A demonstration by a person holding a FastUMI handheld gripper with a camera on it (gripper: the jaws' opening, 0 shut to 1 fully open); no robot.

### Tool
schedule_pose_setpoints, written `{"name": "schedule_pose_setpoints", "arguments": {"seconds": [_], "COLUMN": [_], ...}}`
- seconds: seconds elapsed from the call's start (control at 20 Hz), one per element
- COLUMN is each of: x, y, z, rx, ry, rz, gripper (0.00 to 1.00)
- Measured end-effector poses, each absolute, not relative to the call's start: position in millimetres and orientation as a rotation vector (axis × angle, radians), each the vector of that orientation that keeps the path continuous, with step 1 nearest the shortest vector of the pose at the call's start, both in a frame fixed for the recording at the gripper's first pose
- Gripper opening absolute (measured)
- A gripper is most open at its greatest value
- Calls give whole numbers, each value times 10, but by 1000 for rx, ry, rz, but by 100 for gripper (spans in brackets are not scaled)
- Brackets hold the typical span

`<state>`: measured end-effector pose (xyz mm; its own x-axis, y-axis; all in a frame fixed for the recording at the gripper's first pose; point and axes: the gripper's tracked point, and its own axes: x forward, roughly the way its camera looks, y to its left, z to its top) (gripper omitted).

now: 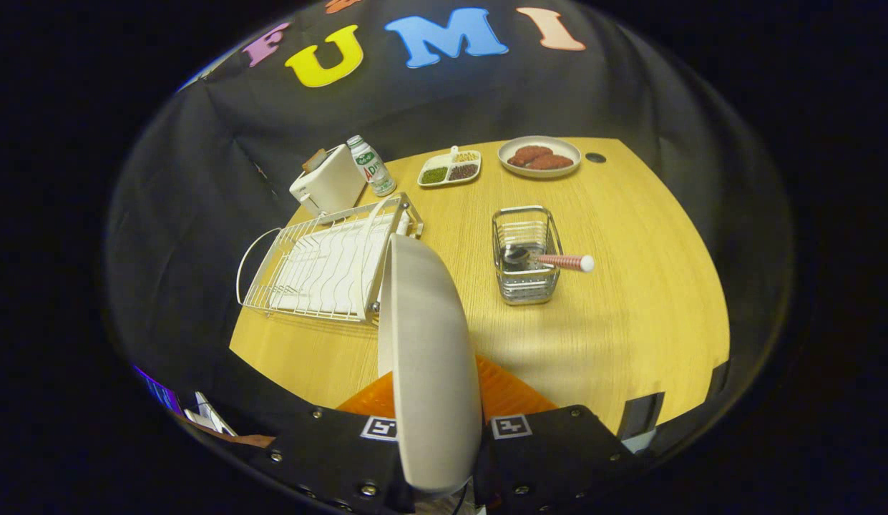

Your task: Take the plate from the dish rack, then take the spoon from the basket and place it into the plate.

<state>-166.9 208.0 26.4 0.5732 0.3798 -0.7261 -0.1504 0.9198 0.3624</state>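
Clamped on the plate, our jaws held it edge-on and upright between the two fingers, its rim rising ahead of us above the wooden table. We saw the plate clear of the dish rack, which lay just beyond it on the left side of the table, white wire with no dishes in it. An orange ribbed surface showed just behind the plate, close to the fingers.

Ahead and to the right of the plate stood the metal basket, well apart from the rack. The spoon lay in it with its bowl inside and its red-and-white handle sticking out over the right rim, ending in a white knob.

Farther back we saw a white toaster with a slice poking out, a small bottle just beside it, a divided tray with green and dark fillings, and a round dish carrying brown patties. All of these stood near the far edge of the table, apart from the basket.
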Motion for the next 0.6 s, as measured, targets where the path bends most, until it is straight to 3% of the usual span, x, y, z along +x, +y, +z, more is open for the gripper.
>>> {"name": "schedule_pose_setpoints", "arguments": {"seconds": [0.6], "x": [-1610], "y": [2183], "z": [-628], "rx": [513], "ry": [939], "rz": [434], "gripper": [30]}}
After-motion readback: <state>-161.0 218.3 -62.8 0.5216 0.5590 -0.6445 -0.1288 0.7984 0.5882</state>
